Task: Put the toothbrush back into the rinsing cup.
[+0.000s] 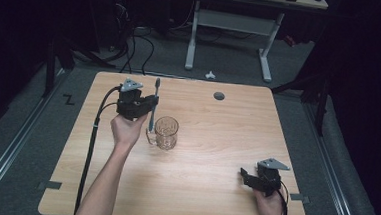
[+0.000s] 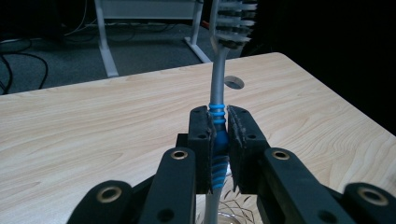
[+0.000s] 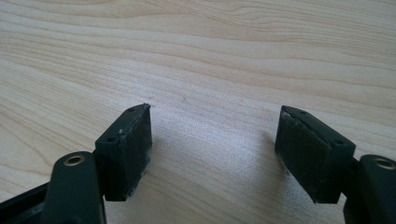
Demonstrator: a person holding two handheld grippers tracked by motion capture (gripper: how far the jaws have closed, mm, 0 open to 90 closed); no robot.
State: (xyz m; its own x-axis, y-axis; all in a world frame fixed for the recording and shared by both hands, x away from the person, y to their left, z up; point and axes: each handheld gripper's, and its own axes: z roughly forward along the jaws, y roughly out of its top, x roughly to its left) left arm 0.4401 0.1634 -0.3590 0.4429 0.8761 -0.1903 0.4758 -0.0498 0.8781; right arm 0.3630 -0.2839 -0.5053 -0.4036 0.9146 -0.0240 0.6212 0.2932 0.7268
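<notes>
A grey toothbrush [image 1: 155, 101] with blue ribbed grip stands upright, bristle head up, its lower end over a clear glass mug [image 1: 165, 133] in the middle left of the wooden table [image 1: 216, 139]. My left gripper [image 1: 148, 104] is shut on the toothbrush handle; in the left gripper view the pads [image 2: 201, 135] clamp the blue grip [image 2: 217, 140] and the mug's rim [image 2: 233, 210] shows just below. My right gripper [image 1: 247, 175] rests low at the table's near right corner, jaws wide apart with bare wood between them [image 3: 212, 140].
A round cable hole [image 1: 219, 95] sits near the table's far edge. Beyond the table stand a white desk frame [image 1: 230, 35] and cables on grey floor. Black cables trail from both grippers toward the near edge.
</notes>
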